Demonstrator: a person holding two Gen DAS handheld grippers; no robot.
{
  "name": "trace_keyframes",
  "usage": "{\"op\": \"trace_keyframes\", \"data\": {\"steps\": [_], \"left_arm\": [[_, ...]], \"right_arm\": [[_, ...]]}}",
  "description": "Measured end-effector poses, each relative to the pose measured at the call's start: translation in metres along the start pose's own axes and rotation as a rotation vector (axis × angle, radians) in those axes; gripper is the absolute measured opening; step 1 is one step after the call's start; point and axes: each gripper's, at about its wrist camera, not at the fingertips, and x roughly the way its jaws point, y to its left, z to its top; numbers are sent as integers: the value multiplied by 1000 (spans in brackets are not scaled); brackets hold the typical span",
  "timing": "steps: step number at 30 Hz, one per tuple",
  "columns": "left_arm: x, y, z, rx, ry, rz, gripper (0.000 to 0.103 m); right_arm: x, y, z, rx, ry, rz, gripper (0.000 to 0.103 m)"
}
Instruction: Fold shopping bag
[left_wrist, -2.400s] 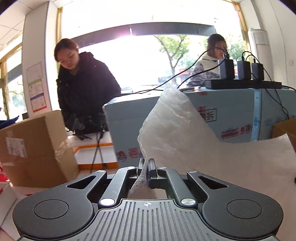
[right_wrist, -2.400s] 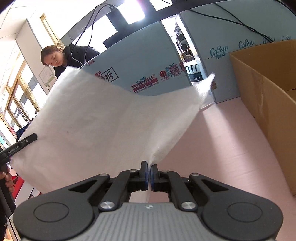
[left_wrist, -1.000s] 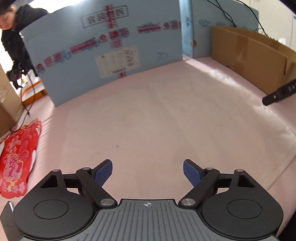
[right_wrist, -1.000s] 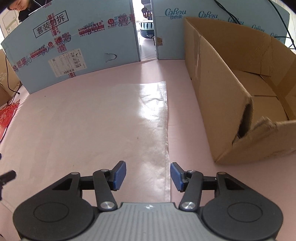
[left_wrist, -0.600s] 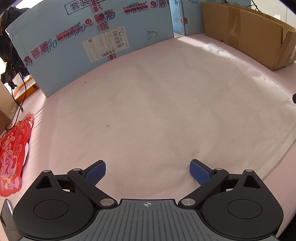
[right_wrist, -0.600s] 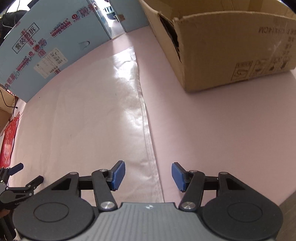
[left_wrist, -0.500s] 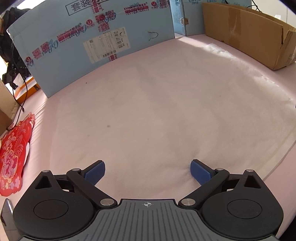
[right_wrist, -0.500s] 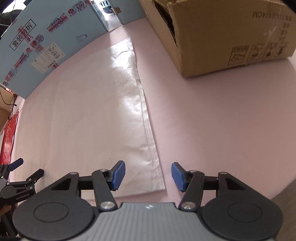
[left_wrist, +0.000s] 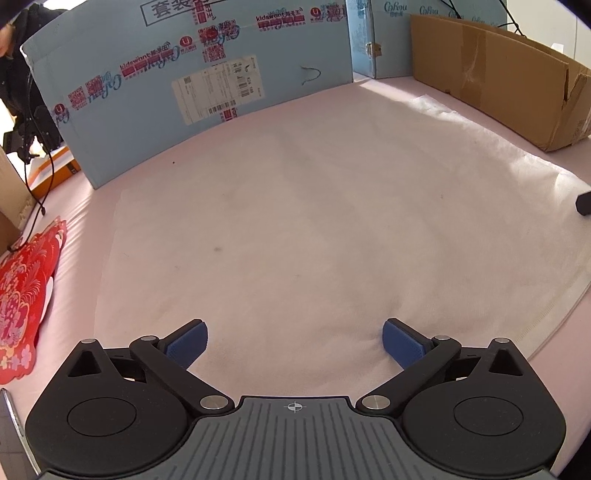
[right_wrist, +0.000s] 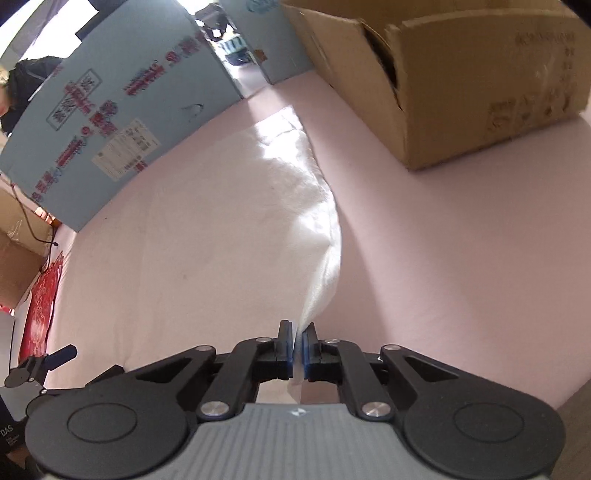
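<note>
A white shopping bag (left_wrist: 314, 229) lies spread flat on the pink table. My left gripper (left_wrist: 294, 341) hovers low over the bag's near edge, wide open, nothing between its blue pads (left_wrist: 186, 341). In the right wrist view my right gripper (right_wrist: 298, 345) is shut on the near right corner of the shopping bag (right_wrist: 221, 229), and that edge rises in a fold towards the jaws. The left gripper's fingertip (right_wrist: 61, 353) shows at the lower left of that view. A black tip of the right gripper (left_wrist: 583, 203) pokes in at the right edge of the left wrist view.
Blue printed cardboard panels (left_wrist: 207, 74) stand along the far side of the table. An open brown cardboard box (right_wrist: 461, 74) sits to the right of the bag. A red paper cutting (left_wrist: 22, 295) lies at the left table edge. A person in black (right_wrist: 22, 81) stands behind the panels.
Both grippers let go of the raised bag and it came to lie flat. The right gripper then closed on the bag's near right corner, lifting that edge. The left gripper opened wider.
</note>
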Motion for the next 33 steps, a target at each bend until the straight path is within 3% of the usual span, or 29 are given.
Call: {"op": "trace_keyframes", "data": {"steps": [7,14,16,21,27,33], "left_arm": [[-31,30,-5,-46,-42,119,102],[-43,60,-34,-10,64,273,102],[-35,65,-42,-12,99,275,102],[-37,75,-48,-93,66,260,102],[-55,78,-61,-140,57,294,102],[-74,81,-74,-218,58,322,102]], "right_arm": [[-12,72,10,-249,-100,133,4],[-11,152,10,-490,-143,413,4],[-6,175,8,-554,-135,493,4],[11,226,-5,-674,-105,611,4],[31,271,-24,-731,-45,710,5],[53,299,-41,-792,48,750,4]]}}
